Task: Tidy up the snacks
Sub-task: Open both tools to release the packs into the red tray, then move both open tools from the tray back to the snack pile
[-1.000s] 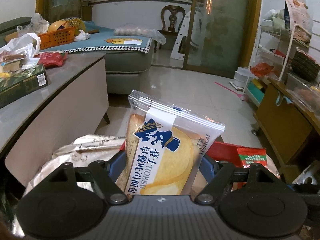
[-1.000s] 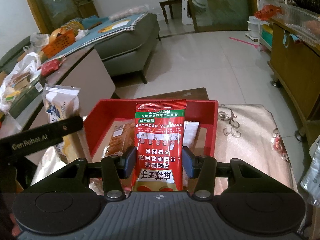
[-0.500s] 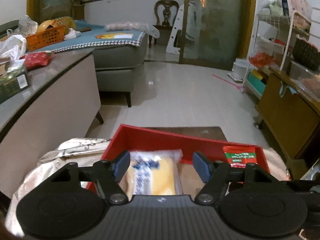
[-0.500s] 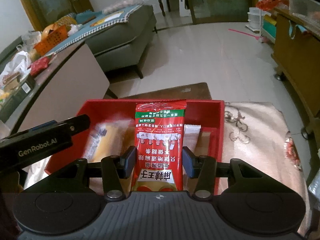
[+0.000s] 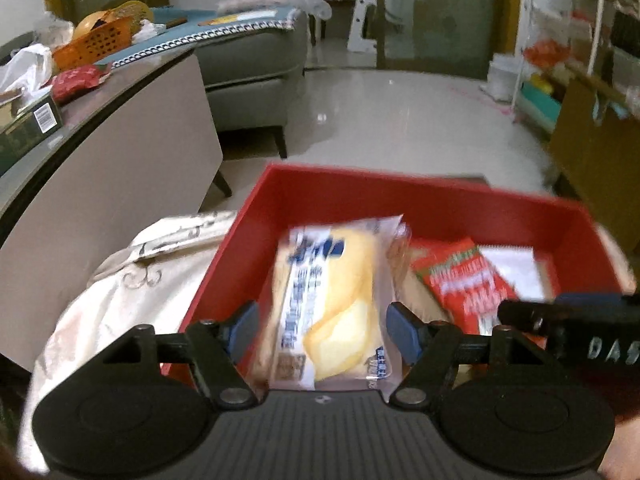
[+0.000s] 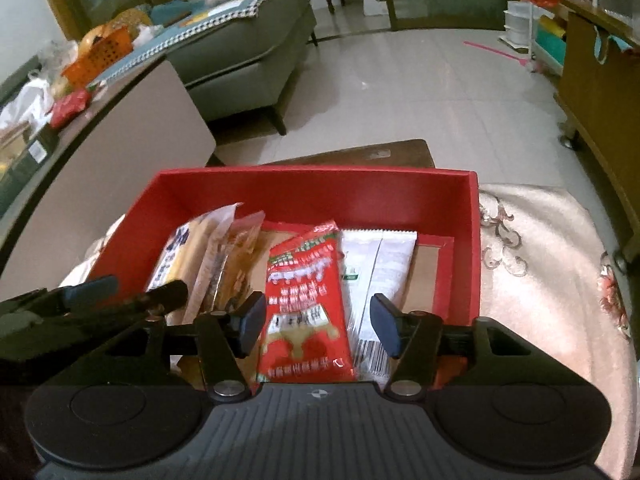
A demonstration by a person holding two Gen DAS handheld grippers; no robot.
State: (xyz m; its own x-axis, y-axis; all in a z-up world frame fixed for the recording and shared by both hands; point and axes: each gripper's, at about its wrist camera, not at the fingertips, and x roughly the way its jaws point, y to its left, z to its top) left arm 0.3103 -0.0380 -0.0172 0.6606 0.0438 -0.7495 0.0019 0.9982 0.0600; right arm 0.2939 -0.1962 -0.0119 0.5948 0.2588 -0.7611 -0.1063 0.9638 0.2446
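Two hand-held grippers hang over a red box (image 6: 320, 196) on a cream embroidered cloth (image 6: 552, 248). The left gripper (image 5: 322, 330) stands open, its blue pads clear of the yellow bread packet (image 5: 332, 304) lying between them in the box's left half. The right gripper (image 6: 318, 322) has just been opening its jaws; the red snack packet (image 6: 306, 304) lies between them, pads apart from it, beside a white packet (image 6: 380, 264) to its right.
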